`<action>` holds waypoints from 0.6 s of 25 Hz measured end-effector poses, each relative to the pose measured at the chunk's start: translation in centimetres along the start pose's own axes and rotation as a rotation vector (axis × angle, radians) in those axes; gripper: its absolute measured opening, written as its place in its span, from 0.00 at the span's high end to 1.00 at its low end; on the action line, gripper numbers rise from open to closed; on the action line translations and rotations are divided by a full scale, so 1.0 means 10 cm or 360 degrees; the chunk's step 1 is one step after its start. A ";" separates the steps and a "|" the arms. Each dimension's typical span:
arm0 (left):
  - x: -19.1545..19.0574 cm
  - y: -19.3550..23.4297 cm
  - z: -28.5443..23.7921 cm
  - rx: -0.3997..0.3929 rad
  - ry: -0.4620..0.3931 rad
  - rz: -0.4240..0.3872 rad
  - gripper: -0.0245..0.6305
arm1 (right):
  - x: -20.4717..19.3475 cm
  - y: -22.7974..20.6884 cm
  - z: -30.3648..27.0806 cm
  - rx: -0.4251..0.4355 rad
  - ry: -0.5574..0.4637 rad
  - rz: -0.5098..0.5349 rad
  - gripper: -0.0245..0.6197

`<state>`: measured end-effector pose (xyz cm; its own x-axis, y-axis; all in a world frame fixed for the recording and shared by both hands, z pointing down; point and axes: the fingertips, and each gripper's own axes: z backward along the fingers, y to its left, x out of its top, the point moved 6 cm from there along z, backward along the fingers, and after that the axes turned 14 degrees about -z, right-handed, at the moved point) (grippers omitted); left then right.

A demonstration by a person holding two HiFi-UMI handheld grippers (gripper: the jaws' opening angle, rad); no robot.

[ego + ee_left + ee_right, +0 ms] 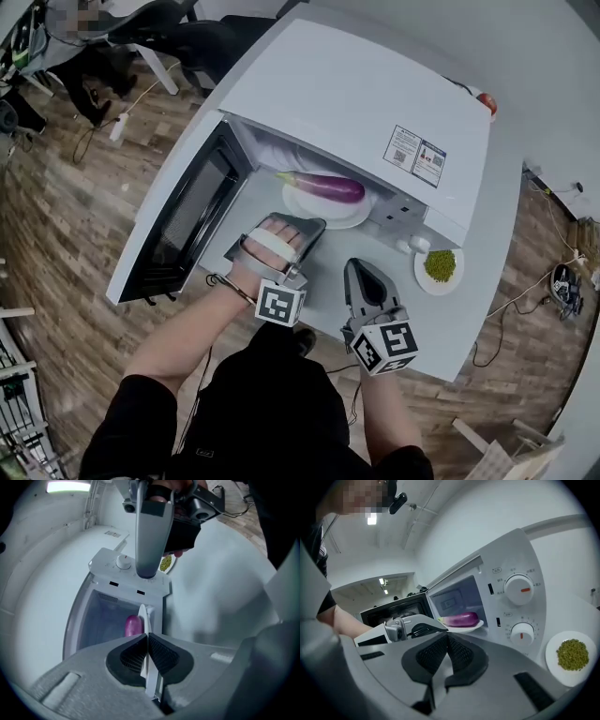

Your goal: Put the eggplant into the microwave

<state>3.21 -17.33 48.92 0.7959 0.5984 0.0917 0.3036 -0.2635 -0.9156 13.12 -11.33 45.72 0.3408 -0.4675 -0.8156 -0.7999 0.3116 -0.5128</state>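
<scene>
Head view: eggplant (328,187) on plate (339,217) inside microwave (347,94); left gripper (306,226) grasps plate, right gripper (360,268) clenched.

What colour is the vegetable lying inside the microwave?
The eggplant is purple, clearest in the right gripper view.

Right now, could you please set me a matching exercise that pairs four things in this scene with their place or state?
Things:
1. eggplant
2. small dish of green beans
3. microwave door
4. left gripper

Places or states:
A. swung open
B. shut on the rim of the white plate
C. on the table, beside the microwave
D. lying on the white plate inside the microwave

Pairs: 1-D, 2-C, 3-A, 4-B.
</scene>
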 end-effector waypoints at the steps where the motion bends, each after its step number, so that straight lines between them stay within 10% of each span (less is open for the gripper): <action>1: -0.02 -0.01 -0.03 0.0001 0.0000 0.0000 0.93 | 0.00 -0.01 -0.02 -0.0003 0.0009 -0.0001 0.94; 15: -0.23 0.02 -0.42 0.0064 0.0002 -0.0020 0.93 | 0.02 -0.20 -0.25 -0.0030 0.0052 -0.0027 0.94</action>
<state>3.66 -21.91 50.19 0.7929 0.6004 0.1037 0.2922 -0.2255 -0.9294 13.51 -14.12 47.26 0.3381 -0.4995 -0.7976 -0.8035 0.2880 -0.5210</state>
